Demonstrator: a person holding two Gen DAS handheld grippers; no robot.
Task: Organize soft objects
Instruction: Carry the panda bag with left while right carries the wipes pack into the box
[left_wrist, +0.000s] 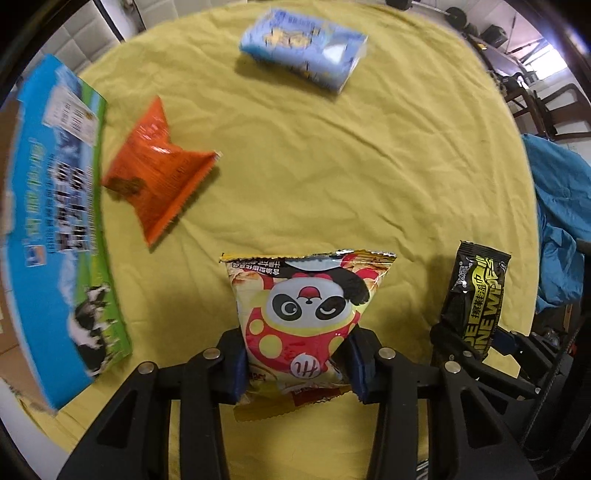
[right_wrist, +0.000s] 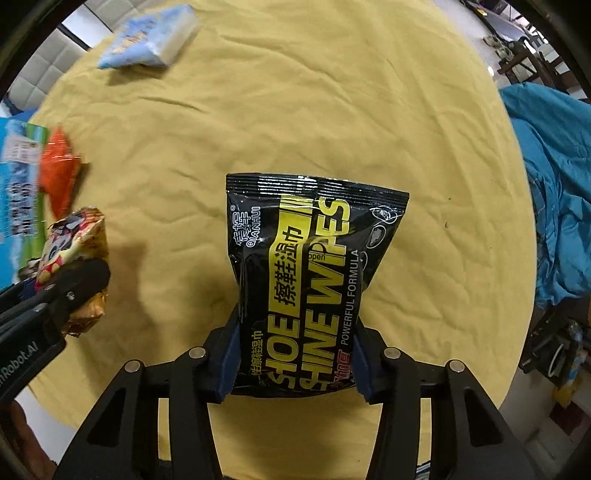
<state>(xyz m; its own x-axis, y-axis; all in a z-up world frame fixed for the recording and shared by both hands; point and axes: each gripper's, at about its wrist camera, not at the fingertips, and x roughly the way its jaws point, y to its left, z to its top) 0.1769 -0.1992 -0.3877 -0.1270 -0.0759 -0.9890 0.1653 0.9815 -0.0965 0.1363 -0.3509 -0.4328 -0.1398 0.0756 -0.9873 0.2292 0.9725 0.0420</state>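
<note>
— Holding what, above the yellow table (left_wrist: 369, 155)?
— Left gripper (left_wrist: 295, 365) jaws pinch the panda snack bag (left_wrist: 306, 306); right gripper (right_wrist: 293, 365) jaws clamp the wipes pack (right_wrist: 306, 266) beside it. Both look light, soft, slippery; grip low, gently.

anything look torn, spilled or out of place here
Nothing torn or spilled. The orange packet looks crumpled, pinched at its middle, lying askew beside the box. The tissue pack sits alone at the far side. The left gripper holds the panda bag; the right gripper holds the wipes.
</note>
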